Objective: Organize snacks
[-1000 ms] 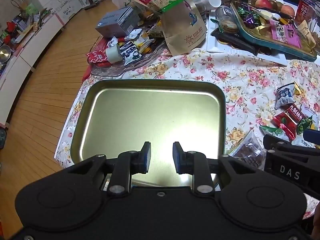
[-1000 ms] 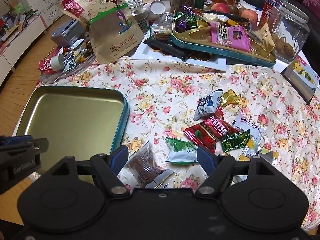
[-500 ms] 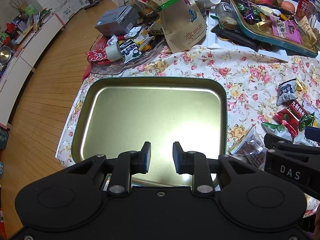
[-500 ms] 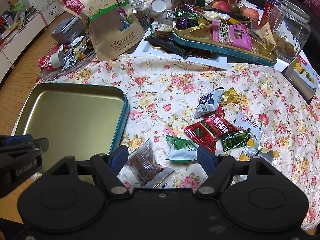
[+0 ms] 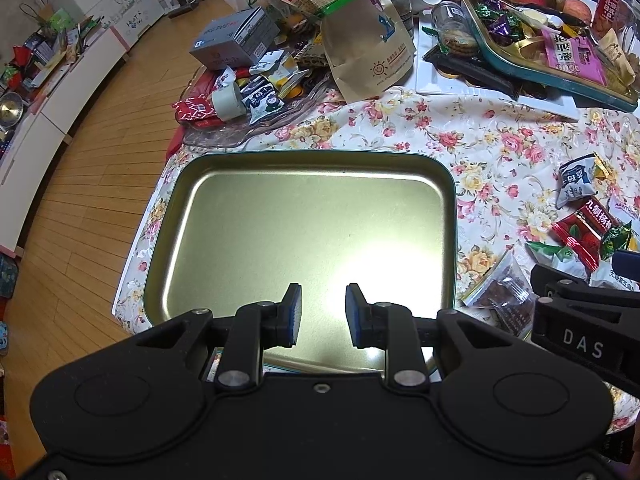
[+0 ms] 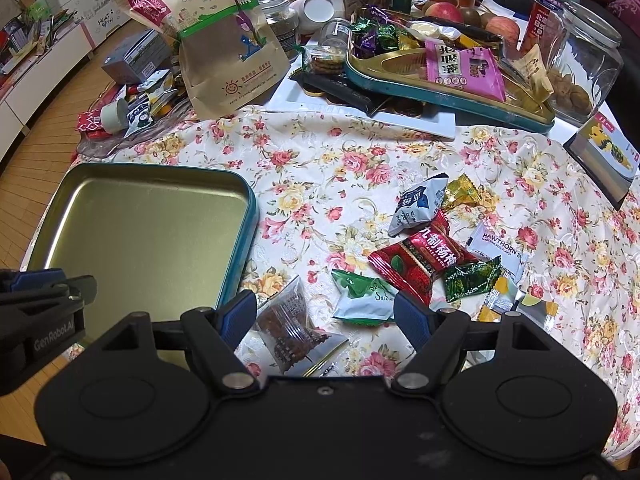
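Both cameras have drawn back slightly, so the clear packet of dark snacks [image 6: 294,330] now lies between the wide-apart fingers of the right gripper [image 6: 326,316], beside the empty tin tray [image 6: 248,216] near the table's front edge. It looks light, crinkly and slippery, best pinched across its middle. The left gripper [image 5: 320,314] hovers over the tray, fingers slightly apart, holding nothing.

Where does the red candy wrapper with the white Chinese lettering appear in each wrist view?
Left wrist: the red candy wrapper lies at the far right edge, right of the gold tin tray.
Right wrist: the wrapper lies centre-right on the floral cloth.
Shared landmark: the gold tin tray, left of the wrapper in both.
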`<state>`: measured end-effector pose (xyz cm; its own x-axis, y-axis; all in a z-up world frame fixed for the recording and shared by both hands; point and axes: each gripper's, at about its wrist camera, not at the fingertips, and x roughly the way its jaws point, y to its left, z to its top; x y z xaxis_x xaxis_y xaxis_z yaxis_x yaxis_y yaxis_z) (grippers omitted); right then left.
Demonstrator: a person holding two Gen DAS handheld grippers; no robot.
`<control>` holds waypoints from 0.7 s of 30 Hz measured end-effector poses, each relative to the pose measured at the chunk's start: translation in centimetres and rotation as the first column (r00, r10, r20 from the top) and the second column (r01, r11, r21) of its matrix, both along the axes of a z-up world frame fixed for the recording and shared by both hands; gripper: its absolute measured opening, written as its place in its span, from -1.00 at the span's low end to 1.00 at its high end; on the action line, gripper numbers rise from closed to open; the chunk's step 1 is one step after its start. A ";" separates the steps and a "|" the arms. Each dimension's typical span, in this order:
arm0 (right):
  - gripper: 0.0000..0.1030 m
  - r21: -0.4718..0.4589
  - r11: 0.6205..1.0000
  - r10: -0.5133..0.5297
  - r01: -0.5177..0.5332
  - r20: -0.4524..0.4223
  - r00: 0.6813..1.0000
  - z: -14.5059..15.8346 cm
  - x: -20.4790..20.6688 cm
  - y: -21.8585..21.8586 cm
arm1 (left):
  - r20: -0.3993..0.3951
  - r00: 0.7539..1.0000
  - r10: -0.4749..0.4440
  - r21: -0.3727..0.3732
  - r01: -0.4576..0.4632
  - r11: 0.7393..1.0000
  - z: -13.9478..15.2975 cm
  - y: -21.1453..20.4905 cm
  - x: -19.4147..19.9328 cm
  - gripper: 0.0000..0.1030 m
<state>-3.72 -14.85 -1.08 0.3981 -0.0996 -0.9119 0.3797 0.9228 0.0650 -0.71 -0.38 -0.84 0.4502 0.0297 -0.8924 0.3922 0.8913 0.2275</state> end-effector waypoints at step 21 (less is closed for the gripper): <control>0.52 -0.022 0.999 -0.041 0.041 0.032 0.999 0.3 -0.1 -0.2 | 0.002 1.000 0.002 -0.013 -0.002 1.000 -0.1 0.2 -0.1 -0.32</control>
